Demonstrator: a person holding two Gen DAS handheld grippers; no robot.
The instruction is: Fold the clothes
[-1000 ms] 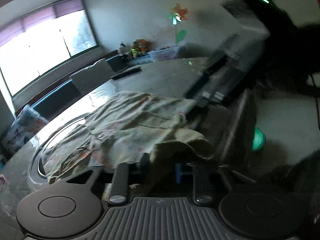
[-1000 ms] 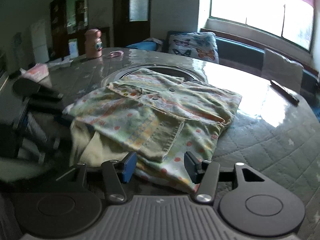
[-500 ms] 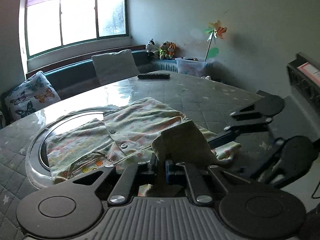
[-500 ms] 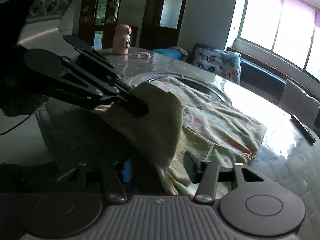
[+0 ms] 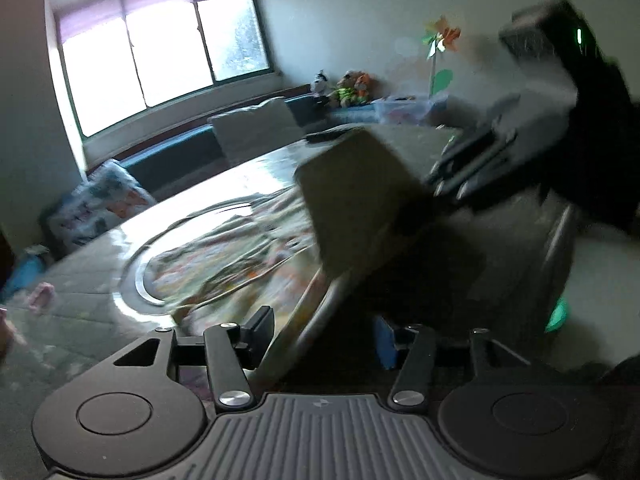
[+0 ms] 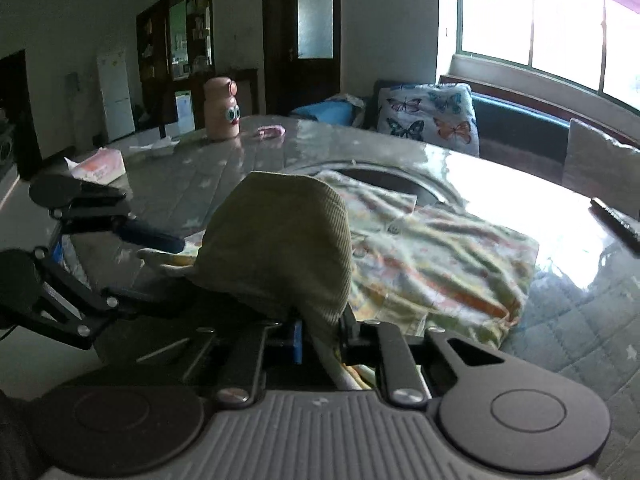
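A: Two grippers were mine. My right gripper (image 6: pixel 320 334) sat nearest, its jaws narrowing on the lifted olive corduroy fold (image 6: pixel 280 248) of the garment, the cloth running down between the pads.

B: And your left one?

A: My left gripper (image 5: pixel 324 332) had its jaws parting, about half wide. The edge of the cloth ran between them, but the pads stood off it on both sides. In the right wrist view that same gripper (image 6: pixel 156 236) reached in just beside the raised fold.

B: Where was the garment itself?

A: The floral garment (image 6: pixel 432 264) lay spread on the quilted table (image 6: pixel 580 320), beyond the fold, partly over a round metal ring (image 6: pixel 436 192) set in the tabletop. The left view was blurred, so its details were hard to tell.

B: Anything farther than the garment?

A: Past it on the table, a pink bottle with googly eyes (image 6: pixel 221 108) and a tissue pack (image 6: pixel 100 164). Beyond the table, a butterfly cushion (image 6: pixel 430 116) on the bench below the window (image 6: pixel 532 16).
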